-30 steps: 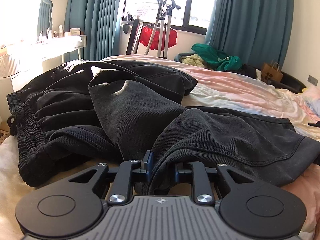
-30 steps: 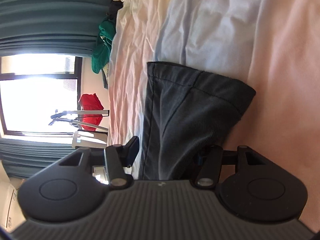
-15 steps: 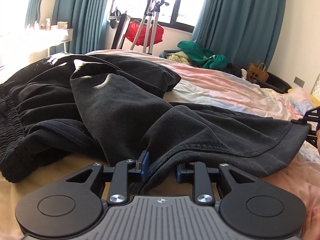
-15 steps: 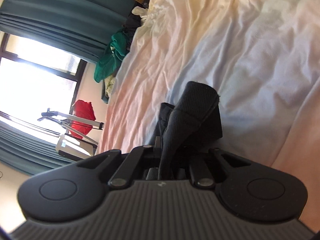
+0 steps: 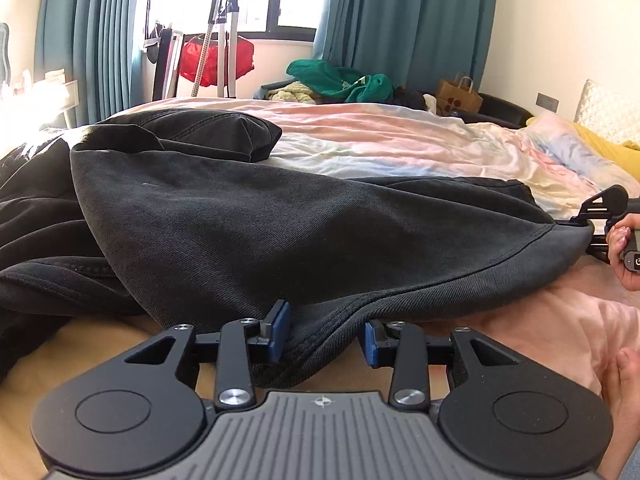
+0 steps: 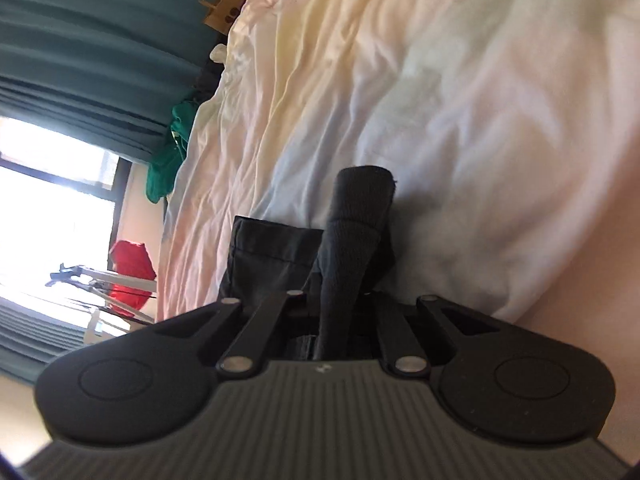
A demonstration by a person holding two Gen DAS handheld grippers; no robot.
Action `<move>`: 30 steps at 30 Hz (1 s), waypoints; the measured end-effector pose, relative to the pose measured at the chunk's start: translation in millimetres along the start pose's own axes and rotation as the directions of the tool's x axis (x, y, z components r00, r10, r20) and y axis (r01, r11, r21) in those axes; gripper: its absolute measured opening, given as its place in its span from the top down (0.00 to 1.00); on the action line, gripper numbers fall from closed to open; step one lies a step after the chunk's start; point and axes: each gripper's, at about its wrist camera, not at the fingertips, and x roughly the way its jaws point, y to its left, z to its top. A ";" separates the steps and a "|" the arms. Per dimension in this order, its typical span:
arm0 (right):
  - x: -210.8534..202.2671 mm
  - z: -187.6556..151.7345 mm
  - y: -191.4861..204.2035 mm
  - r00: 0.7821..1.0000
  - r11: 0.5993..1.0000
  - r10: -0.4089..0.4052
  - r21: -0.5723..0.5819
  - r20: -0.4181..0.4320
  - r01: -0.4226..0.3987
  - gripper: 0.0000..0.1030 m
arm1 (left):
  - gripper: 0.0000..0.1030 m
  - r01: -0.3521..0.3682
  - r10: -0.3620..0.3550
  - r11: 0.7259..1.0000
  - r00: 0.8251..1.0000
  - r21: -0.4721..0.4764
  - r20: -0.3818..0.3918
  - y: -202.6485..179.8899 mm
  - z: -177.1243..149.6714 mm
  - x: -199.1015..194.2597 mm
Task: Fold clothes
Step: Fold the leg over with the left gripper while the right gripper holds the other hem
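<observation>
The black, heavy-weave cotton trousers (image 5: 304,232) lie spread across the pastel, rumpled bedsheet (image 5: 400,140), ahead of both tongs. The left gripper (image 5: 323,338) is opening: its 2 blue pads (image 5: 280,330) stand apart, the hem slack between them and no longer pressed. The right gripper (image 6: 340,320) is pressed together, pinching a bunched corner of the trousers' leg. With only 1 grip left, a hard pull from the right could drag the whole garment sideways and undo the lay; the freed hem may also slump.
</observation>
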 end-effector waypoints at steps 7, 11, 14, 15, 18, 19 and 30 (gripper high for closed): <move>-8.7 -3.6 8.7 1.000 0.998 0.003 -0.062 -0.011 -0.003 0.93 | 0.08 0.041 -0.049 0.983 0.998 -0.178 -0.040 20.7 2.4 -48.4; -11.4 -5.5 6.8 1.000 1.000 0.004 -0.019 -0.010 -0.005 0.93 | 0.08 0.115 -0.147 0.895 0.988 -0.432 -0.041 63.6 -6.5 -68.7; -14.2 -6.7 10.1 1.000 1.000 0.000 -0.028 -0.006 0.000 0.93 | 0.07 0.086 -0.134 0.736 0.991 -0.671 -0.020 108.3 -20.5 -68.3; -15.2 -7.1 11.1 1.000 0.999 -0.003 -0.034 -0.004 0.003 0.93 | 0.07 0.077 -0.128 0.653 0.992 -0.753 -0.009 125.7 -27.6 -64.7; -17.9 -8.1 13.8 1.000 0.999 -0.008 -0.045 0.005 0.008 0.93 | 0.09 0.073 -0.103 0.380 0.994 -0.922 0.036 170.4 -48.6 -51.2; -18.2 -8.4 14.3 1.000 0.999 -0.010 -0.048 0.008 0.010 0.93 | 0.11 0.088 -0.082 0.273 0.994 -0.958 0.068 184.9 -56.0 -47.5; -21.8 -9.6 16.4 0.999 0.998 -0.001 -0.062 0.044 0.004 0.93 | 0.42 0.133 0.078 0.009 0.988 -0.991 0.133 231.4 -62.1 -36.6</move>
